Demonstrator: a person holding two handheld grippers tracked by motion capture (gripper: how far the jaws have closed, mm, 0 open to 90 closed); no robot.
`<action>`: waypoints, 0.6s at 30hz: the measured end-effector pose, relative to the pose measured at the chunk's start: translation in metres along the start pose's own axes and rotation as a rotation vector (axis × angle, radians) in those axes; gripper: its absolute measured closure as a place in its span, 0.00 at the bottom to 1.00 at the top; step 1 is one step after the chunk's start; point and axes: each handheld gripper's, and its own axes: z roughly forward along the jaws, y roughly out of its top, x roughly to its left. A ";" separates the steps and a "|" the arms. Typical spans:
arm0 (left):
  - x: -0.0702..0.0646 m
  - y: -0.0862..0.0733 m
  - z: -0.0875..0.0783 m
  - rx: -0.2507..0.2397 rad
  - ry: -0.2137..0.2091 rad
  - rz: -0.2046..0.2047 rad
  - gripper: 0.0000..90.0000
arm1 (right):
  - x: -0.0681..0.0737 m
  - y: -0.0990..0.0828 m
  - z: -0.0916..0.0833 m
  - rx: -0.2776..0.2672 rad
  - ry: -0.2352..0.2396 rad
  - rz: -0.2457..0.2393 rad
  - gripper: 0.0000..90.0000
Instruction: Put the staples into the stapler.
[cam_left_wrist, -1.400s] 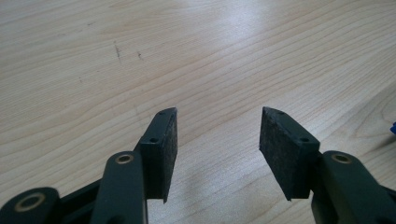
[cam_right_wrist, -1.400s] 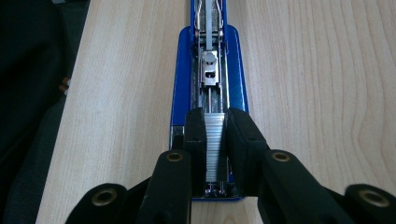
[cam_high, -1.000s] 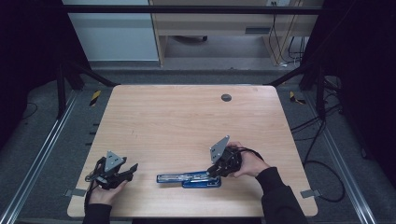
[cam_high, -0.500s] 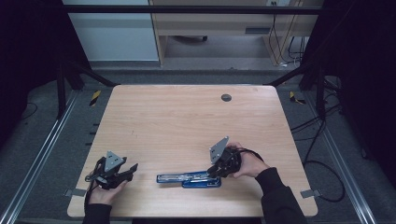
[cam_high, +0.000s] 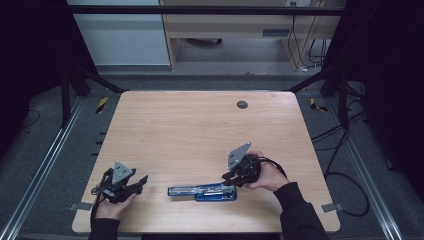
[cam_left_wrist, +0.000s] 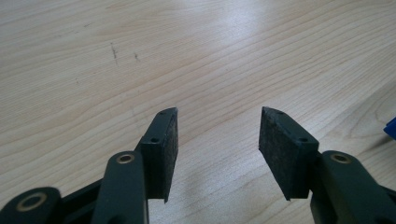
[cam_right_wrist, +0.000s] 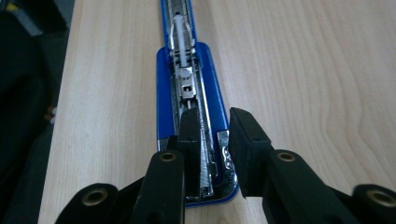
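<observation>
My right gripper (cam_right_wrist: 210, 140) has narrow fingers astride the opened stapler (cam_high: 202, 191) — no firm hold visible; my left gripper (cam_left_wrist: 217, 140) waits wide, empty.

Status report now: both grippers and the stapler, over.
Left gripper open over bare table. Right gripper jaws around opened blue stapler, not clamped. Nothing in the way.

Blue stapler (cam_right_wrist: 194, 93) with silver metal insides, black fingers (cam_left_wrist: 161, 140), pale wood-grain table (cam_high: 200, 130).
</observation>
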 end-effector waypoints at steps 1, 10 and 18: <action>0.000 0.000 0.000 -0.003 -0.001 -0.001 0.53 | 0.000 0.000 -0.001 -0.014 -0.009 0.016 0.83; -0.005 0.003 -0.002 -0.021 -0.027 0.000 0.55 | 0.013 -0.007 -0.011 -0.128 -0.153 0.182 0.86; -0.011 0.006 -0.005 -0.040 -0.066 -0.005 0.57 | 0.025 -0.018 -0.019 -0.219 -0.262 0.325 0.89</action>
